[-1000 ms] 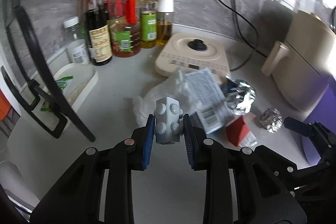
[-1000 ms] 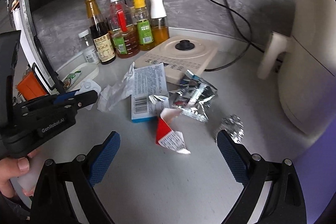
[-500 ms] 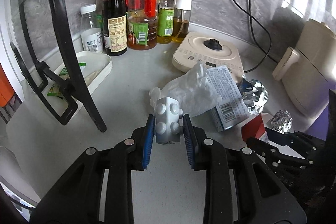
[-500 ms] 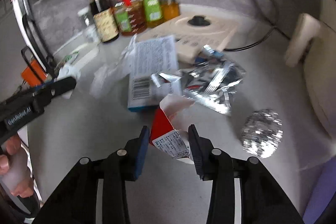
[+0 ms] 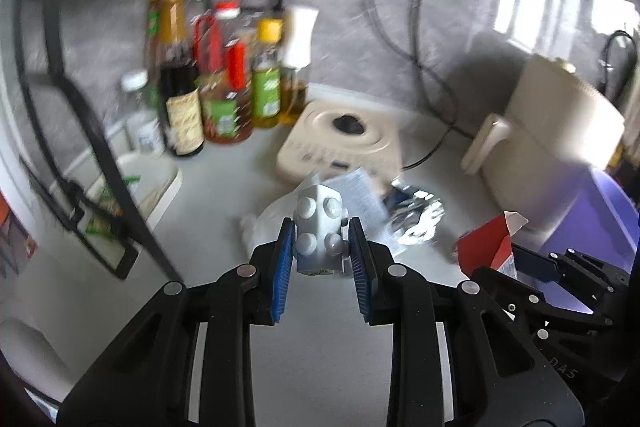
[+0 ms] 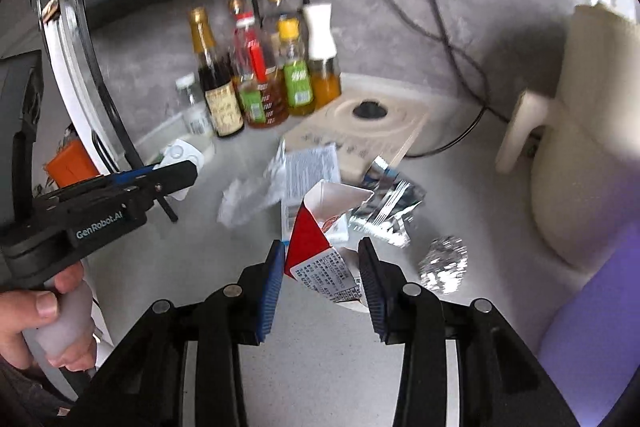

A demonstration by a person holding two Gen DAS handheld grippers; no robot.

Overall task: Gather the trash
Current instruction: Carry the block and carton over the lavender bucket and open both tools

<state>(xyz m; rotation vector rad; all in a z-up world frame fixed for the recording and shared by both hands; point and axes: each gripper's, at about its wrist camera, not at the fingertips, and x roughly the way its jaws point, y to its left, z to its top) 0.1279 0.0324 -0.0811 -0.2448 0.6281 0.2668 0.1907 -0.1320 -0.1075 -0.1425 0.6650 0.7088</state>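
Right wrist: right gripper (image 6: 322,269) angled down, jaws clamping red carton (image 6: 320,247); left gripper (image 5: 322,255) gripping blister pack (image 5: 320,241).

A red-and-white carton (image 6: 320,247), a silver blister pack (image 5: 320,233), crinkled silver foil ball (image 6: 444,263), blue tool pads (image 6: 270,287).

Black grippers (image 6: 320,279), blue ribbed fingers (image 5: 283,259), silver screws, white "GenRobot.AI" lettering.
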